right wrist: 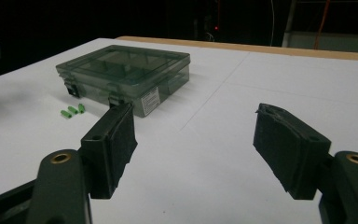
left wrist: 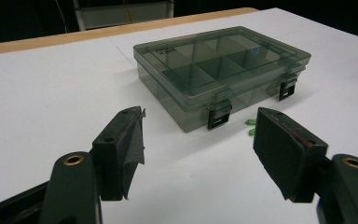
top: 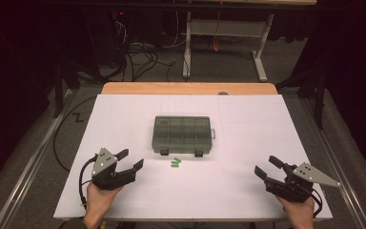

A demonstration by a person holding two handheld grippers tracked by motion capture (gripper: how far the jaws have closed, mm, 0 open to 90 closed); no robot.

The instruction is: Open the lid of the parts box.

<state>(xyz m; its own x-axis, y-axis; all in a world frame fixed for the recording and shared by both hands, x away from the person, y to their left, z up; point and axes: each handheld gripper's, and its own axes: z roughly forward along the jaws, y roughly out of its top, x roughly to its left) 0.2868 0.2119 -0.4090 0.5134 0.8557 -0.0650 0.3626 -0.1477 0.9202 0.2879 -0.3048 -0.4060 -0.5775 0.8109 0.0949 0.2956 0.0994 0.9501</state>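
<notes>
The wide white counter (top: 248, 181) carries everything, with a strip of bare light wood along its far edge. Near the middle of it lies the flat, smoke-grey transparent plastic organiser box (top: 182, 135) with inner compartments; its lid is down, and two dark latches sit on its near side. The left gripper (top: 127, 160), black with a grey three-cornered plate, is held by a hand at the near left of the counter, well apart from the box. Its fingers (left wrist: 121, 151) stand wide apart with nothing between them. The right gripper (top: 267, 167) is held at the near right, also well apart from the box, and its fingers (right wrist: 112, 149) are wide apart and hold nothing too. Just beside the near edge of the box, between the two latches, lie the small bright green plastic pieces (top: 175, 163) on the counter, close together, touched by neither gripper.
</notes>
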